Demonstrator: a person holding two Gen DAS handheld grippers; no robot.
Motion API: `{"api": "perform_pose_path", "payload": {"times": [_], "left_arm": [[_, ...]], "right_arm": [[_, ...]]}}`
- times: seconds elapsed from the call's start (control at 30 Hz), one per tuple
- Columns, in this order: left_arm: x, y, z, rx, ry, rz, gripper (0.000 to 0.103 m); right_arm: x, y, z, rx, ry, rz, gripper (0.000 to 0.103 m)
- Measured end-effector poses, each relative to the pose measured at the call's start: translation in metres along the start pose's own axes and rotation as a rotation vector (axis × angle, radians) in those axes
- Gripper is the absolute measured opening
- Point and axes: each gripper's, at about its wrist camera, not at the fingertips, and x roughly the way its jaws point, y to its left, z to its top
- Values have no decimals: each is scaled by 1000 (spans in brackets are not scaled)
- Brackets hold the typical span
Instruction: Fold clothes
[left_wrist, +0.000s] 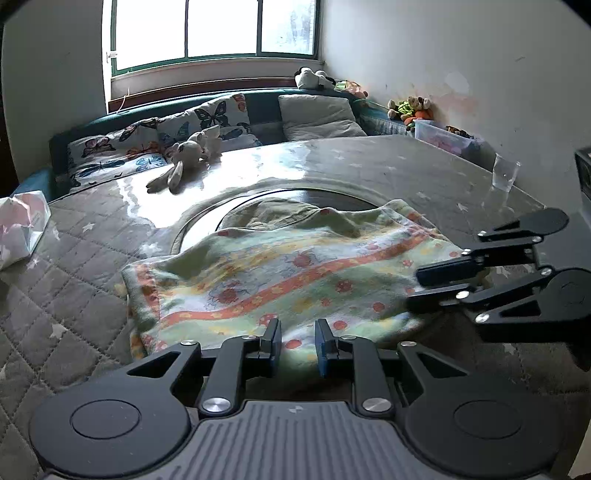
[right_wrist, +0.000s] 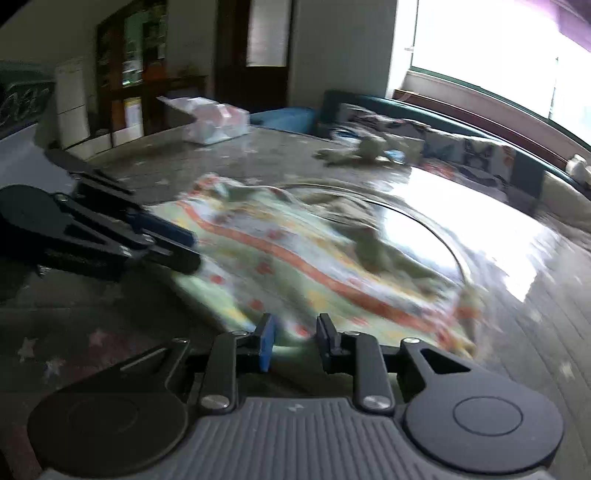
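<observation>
A pale green garment (left_wrist: 280, 273) with orange wavy stripes and red dots lies spread on the glass-covered table; it also shows, blurred, in the right wrist view (right_wrist: 295, 254). My left gripper (left_wrist: 297, 341) is open, its fingers over the garment's near edge with cloth showing between them. My right gripper (right_wrist: 293, 341) is open at the garment's near corner. In the left wrist view the right gripper (left_wrist: 417, 284) comes in from the right, at the garment's right edge. In the right wrist view the left gripper (right_wrist: 190, 249) comes in from the left, at the cloth's edge.
A round turntable (left_wrist: 295, 197) lies under the garment's far part. A plush rabbit (left_wrist: 184, 158) lies at the far left of the table, a clear cup (left_wrist: 504, 173) at the far right, a white tissue pack (left_wrist: 18, 229) at the left. A sofa with pillows (left_wrist: 314, 114) stands behind.
</observation>
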Motion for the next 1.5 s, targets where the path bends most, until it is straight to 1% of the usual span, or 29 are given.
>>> {"api": "perform_pose_path", "payload": {"times": [0.23, 0.3, 0.37, 0.43, 0.5, 0.57, 0.67, 0.73, 0.83, 0.9, 1.0, 1.1, 1.2, 1.27, 1.4, 1.5], "left_arm": [[-6, 9, -3, -44, -8, 10, 23], [-9, 13, -4, -63, -8, 26, 23], [-11, 20, -6, -91, -4, 38, 23], [-14, 28, -8, -120, -4, 47, 23], [-18, 33, -9, -144, -8, 56, 23], [-20, 38, -8, -162, -12, 67, 22], [-20, 43, -9, -182, -12, 78, 22], [-20, 47, -11, -189, -8, 94, 22], [-22, 57, -12, -215, 2, 110, 22], [-22, 61, -8, -224, 1, 109, 22], [-17, 59, 4, -199, -14, 113, 22], [-6, 62, 15, -193, -16, 116, 22], [8, 75, 17, -210, 27, 156, 22], [12, 84, 18, -220, 41, 170, 22], [11, 88, 29, -215, 22, 169, 22], [18, 90, 37, -208, 16, 169, 22]], "right_arm": [[-16, -23, -18, 79, -3, -67, 25], [-20, -30, -22, 101, -6, -81, 23], [-22, -34, -24, 110, -7, -85, 18], [-24, -34, -23, 105, 0, -93, 17], [-25, -35, -20, 110, 4, -92, 17], [-26, -36, -15, 109, -9, -94, 18], [-22, -39, -9, 119, -28, -74, 18], [-14, -41, -8, 128, -15, -61, 18], [-7, -46, -11, 142, 11, -64, 18], [-9, -49, -9, 151, 10, -57, 18], [-8, -50, -1, 138, 1, -57, 19], [2, -53, 7, 131, 1, -49, 19], [12, -60, 7, 144, 33, -56, 19], [14, -64, 5, 149, 46, -57, 19], [14, -69, 14, 139, 39, -62, 19], [24, -75, 27, 138, 25, -68, 19]]}}
